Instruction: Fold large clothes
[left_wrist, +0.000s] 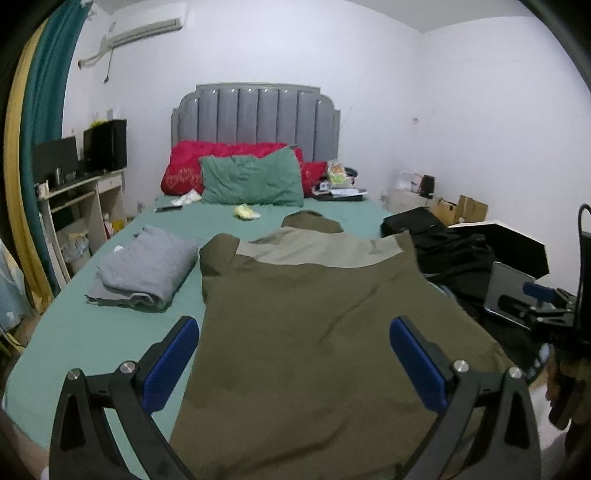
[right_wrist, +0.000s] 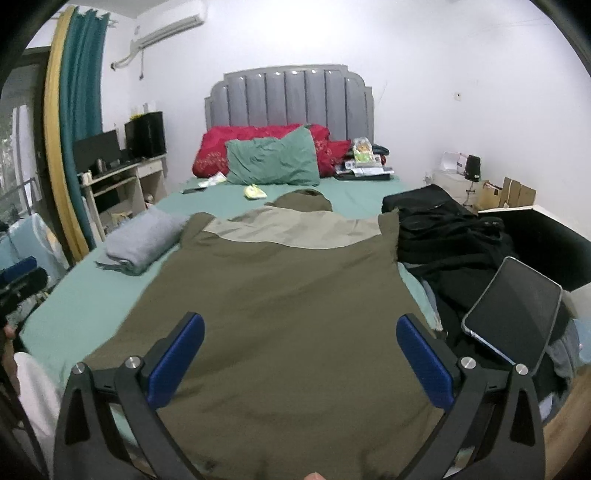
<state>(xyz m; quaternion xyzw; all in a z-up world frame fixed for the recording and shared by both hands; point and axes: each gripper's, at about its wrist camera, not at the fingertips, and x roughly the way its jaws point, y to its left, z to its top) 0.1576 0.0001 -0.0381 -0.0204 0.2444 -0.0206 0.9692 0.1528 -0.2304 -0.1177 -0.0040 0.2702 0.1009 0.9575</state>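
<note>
Blue rubber pads, spread wide, gripping nothing: that's the left gripper (left_wrist: 293, 363), poised over the near hem of the big olive-green jacket with its paler khaki yoke (left_wrist: 317, 317). The right gripper (right_wrist: 299, 363) matches it, fingers fully apart, nothing between them, hovering above the same hem. From the left wrist view the right gripper's body pokes in at 3 o'clock, so the two sit side by side at the foot of the bed.

The olive jacket lies spread flat, back up, collar pointing to 12 o'clock, on the teal-green bedsheet (left_wrist: 92, 332). I'd say it's laid out like that so both bottom corners can be pinched at once and carried up toward the collar. Its sleeves look already tucked in, though I can't be sure.

Outward now. At 10 o'clock, one folded grey garment (left_wrist: 147, 269), probably a finished piece parked out of the way. At 2 o'clock, a heap of black clothes (right_wrist: 443, 236), likely the waiting pile; how many pieces, I can't tell. One dark-screened tablet or phone (right_wrist: 513, 310) leans on that heap at 3 o'clock.

At 12 o'clock: one green pillow (left_wrist: 253, 181), propped against one red quilt (left_wrist: 184, 166), under one grey padded headboard (left_wrist: 255, 114).

Count: two grippers, one jacket in play, one folded.
</note>
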